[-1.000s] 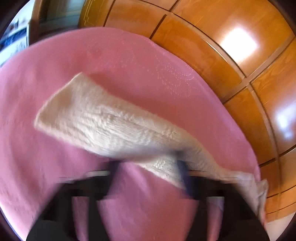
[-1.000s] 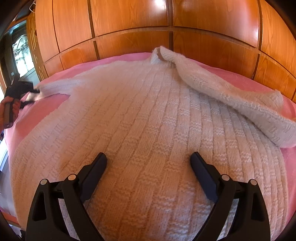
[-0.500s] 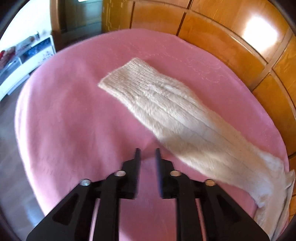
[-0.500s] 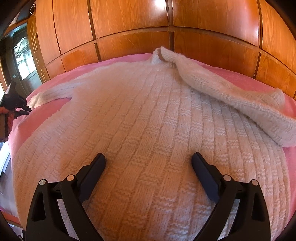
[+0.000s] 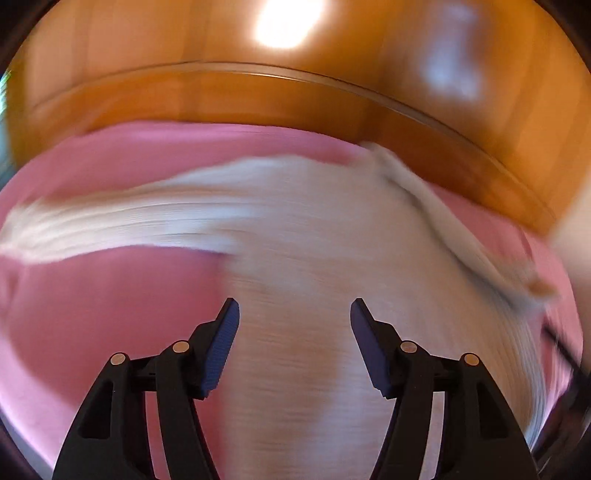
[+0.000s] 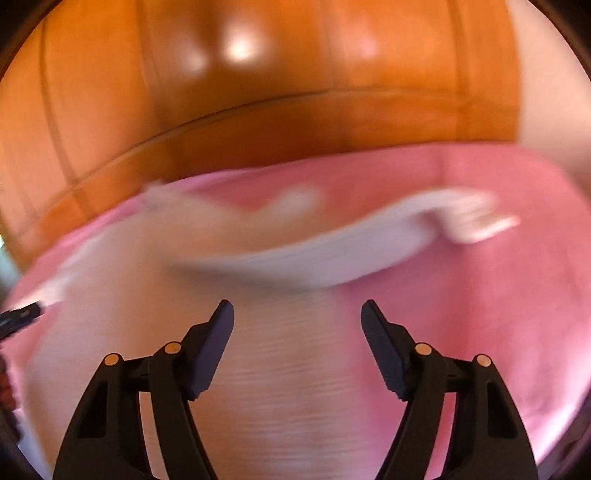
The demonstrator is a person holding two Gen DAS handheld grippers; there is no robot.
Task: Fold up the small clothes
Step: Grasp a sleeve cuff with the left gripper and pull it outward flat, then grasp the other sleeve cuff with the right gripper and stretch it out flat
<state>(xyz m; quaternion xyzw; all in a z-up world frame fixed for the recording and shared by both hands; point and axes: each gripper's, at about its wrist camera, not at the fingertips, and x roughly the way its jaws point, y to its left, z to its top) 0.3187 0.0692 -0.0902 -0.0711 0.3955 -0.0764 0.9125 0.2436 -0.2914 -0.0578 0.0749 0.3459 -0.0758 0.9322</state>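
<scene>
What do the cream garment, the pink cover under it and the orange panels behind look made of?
Garment: likely fuzzy knit, faint ribbing through blur. Pink cover: soft matte fabric, no shine. Panels: glossy wood-look, bright reflections; veneer or solid unclear.

A pink fabric cover [image 5: 110, 314] is spread over the flat work surface and fills the lower and middle part of both wrist views [image 6: 498, 295]. Its far edge runs just below the panelling. Both views are motion-blurred, so the weave and any stitched pattern cannot be made out.

Glossy orange-brown wooden panelling [image 5: 221, 99] stands upright behind the cover. A dark horizontal groove [image 5: 332, 79] divides it into an upper and a lower band. Bright light reflections [image 5: 284, 22] lie on the upper band. In the right wrist view the panelling [image 6: 295, 118] also shows vertical seams and reflections [image 6: 240, 48]. A pale wall area [image 6: 546, 92] adjoins the panelling at the right edge.
</scene>
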